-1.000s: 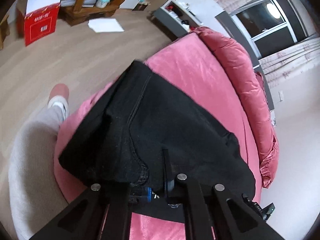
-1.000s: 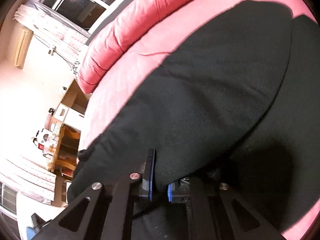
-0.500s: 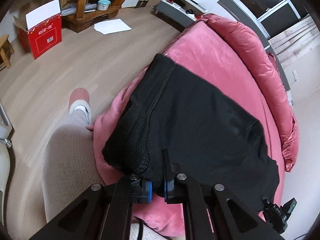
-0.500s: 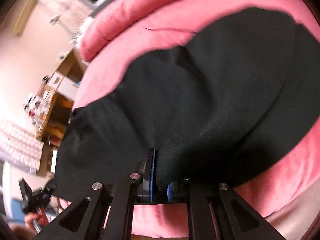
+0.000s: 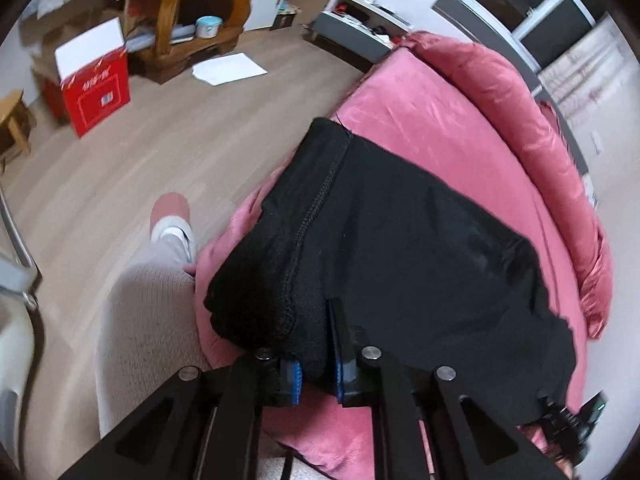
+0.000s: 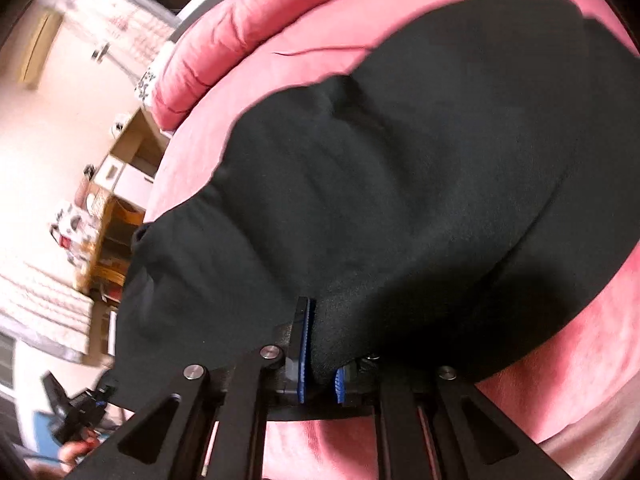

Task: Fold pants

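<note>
On pink bed (image 5: 452, 128) | both hand-held grippers (image 5: 316, 364) (image 6: 320, 364) clamp black pants (image 5: 400, 248) near edge

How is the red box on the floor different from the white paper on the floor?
The red box stands up tall with a white flap open on top; the white paper lies flat. The box is red with white writing on its side; the paper is plain white. The box sits left of the wooden shelf; the paper lies in front of it. Both rest on the wooden floor.
</note>
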`<action>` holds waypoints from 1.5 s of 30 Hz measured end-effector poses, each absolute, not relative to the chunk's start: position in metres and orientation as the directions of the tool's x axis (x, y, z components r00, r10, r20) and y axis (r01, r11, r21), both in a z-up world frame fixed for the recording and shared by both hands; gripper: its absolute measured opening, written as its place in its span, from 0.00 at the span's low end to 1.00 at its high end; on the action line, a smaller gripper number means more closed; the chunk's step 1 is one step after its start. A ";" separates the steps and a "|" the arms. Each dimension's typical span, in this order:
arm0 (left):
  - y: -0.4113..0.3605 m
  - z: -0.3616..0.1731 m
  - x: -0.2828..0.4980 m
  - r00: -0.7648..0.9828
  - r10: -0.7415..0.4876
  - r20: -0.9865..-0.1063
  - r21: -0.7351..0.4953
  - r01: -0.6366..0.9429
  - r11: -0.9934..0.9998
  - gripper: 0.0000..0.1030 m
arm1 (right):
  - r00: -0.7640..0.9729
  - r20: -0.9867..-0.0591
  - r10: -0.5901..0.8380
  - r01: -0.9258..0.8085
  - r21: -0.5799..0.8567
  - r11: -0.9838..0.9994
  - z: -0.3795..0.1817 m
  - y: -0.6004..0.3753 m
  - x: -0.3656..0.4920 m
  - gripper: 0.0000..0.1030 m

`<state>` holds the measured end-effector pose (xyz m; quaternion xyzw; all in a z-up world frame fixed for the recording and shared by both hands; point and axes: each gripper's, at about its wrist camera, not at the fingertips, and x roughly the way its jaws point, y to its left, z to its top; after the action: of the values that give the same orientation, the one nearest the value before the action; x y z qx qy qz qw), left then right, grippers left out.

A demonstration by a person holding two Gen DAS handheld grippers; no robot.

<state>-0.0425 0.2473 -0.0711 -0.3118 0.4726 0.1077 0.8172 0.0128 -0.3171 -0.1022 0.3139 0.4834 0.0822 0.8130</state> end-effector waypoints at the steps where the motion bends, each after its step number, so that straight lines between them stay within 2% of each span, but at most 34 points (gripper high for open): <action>1: 0.249 -0.068 -0.044 0.533 -0.109 -0.839 -0.407 -0.482 0.776 0.19 | 0.525 -0.719 0.455 0.177 0.615 0.768 -0.103 -0.321 0.013 0.12; 7: 0.260 -0.029 -0.067 0.642 0.087 -0.762 -0.384 -0.556 0.737 0.24 | 0.543 -0.703 0.459 0.178 0.630 0.756 -0.105 -0.324 0.005 0.14; 9: 0.258 -0.017 -0.071 0.682 0.149 -0.716 -0.362 -0.546 0.756 0.25 | 0.564 -0.696 0.444 0.179 0.628 0.757 -0.102 -0.326 0.004 0.16; 12: 0.244 -0.001 -0.067 0.722 0.175 -0.670 -0.316 -0.490 0.812 0.28 | 0.593 -0.690 0.415 0.191 0.621 0.760 -0.097 -0.335 0.002 0.18; 16: 0.214 0.002 -0.047 0.753 0.102 -0.650 -0.302 -0.378 0.875 0.30 | 0.613 -0.690 0.385 0.219 0.616 0.757 -0.095 -0.351 0.000 0.19; 22: 0.155 -0.021 0.014 0.699 -0.103 -0.708 -0.306 -0.172 0.936 0.33 | 0.620 -0.680 0.393 0.235 0.638 0.733 -0.096 -0.365 0.001 0.19; 28: 0.083 -0.025 0.056 0.675 -0.188 -0.714 -0.248 0.007 0.969 0.33 | 0.625 -0.684 0.376 0.231 0.623 0.748 -0.094 -0.368 0.001 0.20; 34: 0.025 -0.046 0.095 0.593 -0.249 -0.766 -0.189 0.163 0.968 0.33 | 0.632 -0.681 0.370 0.230 0.621 0.749 -0.090 -0.368 0.001 0.20; 36: 0.019 -0.053 0.105 0.571 -0.238 -0.786 -0.172 0.168 0.971 0.33 | 0.624 -0.704 0.338 0.244 0.587 0.772 -0.083 -0.367 -0.001 0.20; 38: 0.023 -0.057 0.107 0.574 -0.219 -0.789 -0.180 0.125 0.976 0.33 | 0.655 -0.721 0.226 0.226 0.473 0.852 -0.060 -0.358 -0.007 0.20; 40: 0.030 -0.060 0.105 0.580 -0.223 -0.784 -0.201 0.102 0.974 0.33 | 0.693 -0.699 0.179 0.171 0.400 0.901 -0.037 -0.346 -0.011 0.23; 41: 0.032 -0.065 0.103 0.582 -0.204 -0.787 -0.187 0.090 0.978 0.33 | 0.716 -0.677 0.171 0.133 0.372 0.918 -0.025 -0.338 -0.011 0.23; 43: 0.035 -0.072 0.098 0.579 -0.178 -0.796 -0.161 0.081 0.984 0.33 | 0.724 -0.650 0.233 0.043 0.379 0.924 -0.011 -0.321 0.000 0.36; 45: 0.037 -0.076 0.092 0.583 -0.177 -0.793 -0.158 0.083 0.984 0.33 | 0.715 -0.641 0.277 -0.004 0.392 0.920 -0.004 -0.306 0.014 0.37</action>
<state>0.0921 0.0372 -0.0765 -0.0520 0.4509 -0.0731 0.8880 0.0138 -0.3059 -0.0040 0.1846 0.3692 0.0775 0.9075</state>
